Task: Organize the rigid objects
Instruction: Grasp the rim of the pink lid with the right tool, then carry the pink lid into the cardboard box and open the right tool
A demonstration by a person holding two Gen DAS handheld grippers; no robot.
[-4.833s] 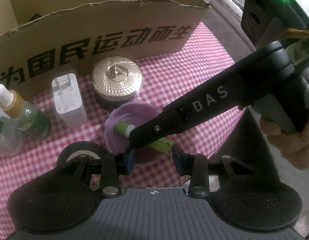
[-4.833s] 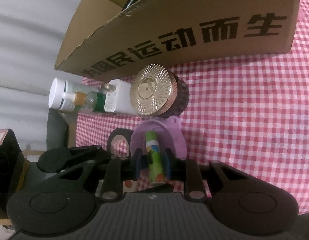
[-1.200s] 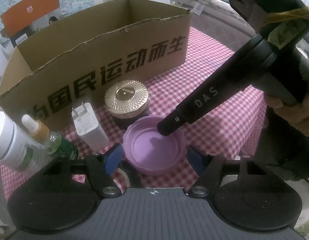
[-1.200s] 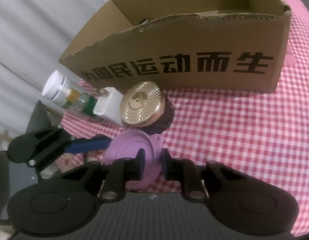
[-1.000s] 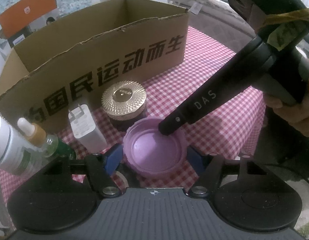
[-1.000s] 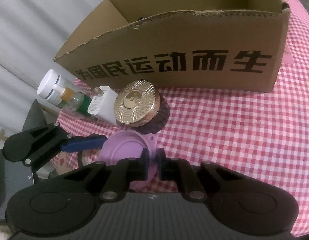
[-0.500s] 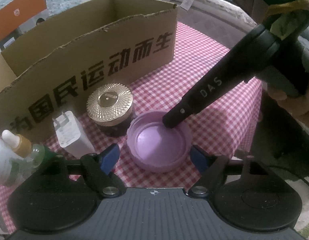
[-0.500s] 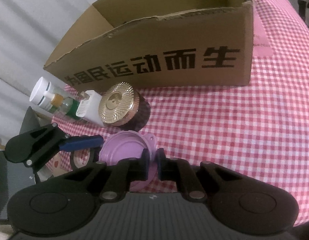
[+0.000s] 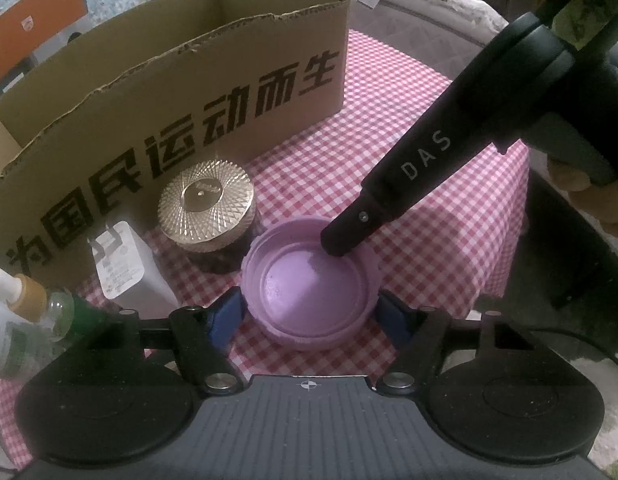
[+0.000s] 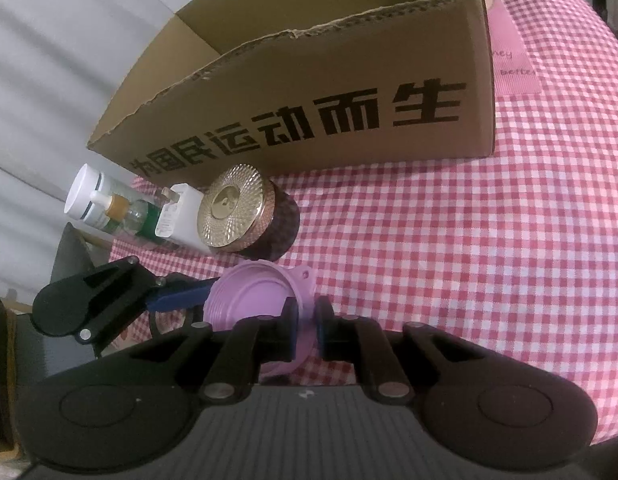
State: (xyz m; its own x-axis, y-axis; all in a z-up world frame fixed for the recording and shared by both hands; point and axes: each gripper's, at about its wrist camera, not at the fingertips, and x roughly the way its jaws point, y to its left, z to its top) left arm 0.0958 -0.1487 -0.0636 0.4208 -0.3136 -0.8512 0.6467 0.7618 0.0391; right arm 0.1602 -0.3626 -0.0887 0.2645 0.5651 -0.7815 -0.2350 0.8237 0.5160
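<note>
Left wrist: "DAS" on right claw [image 9: 341, 246]; box [image 9: 189, 92] lettering "运动而生".

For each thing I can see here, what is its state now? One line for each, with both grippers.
purple lid: open side up, empty, on the checked cloth.
right gripper: shut on the purple lid's rim.
left gripper: jaws just closing on the purple lid's sides.
cardboard box: open at top.
gold-lidded jar: upright, closed.
dropper bottle: capped.

red-checked tablecloth [image 10: 489, 240], grey bedding [image 9: 409, 8], orange chair [image 9: 33, 4]
</note>
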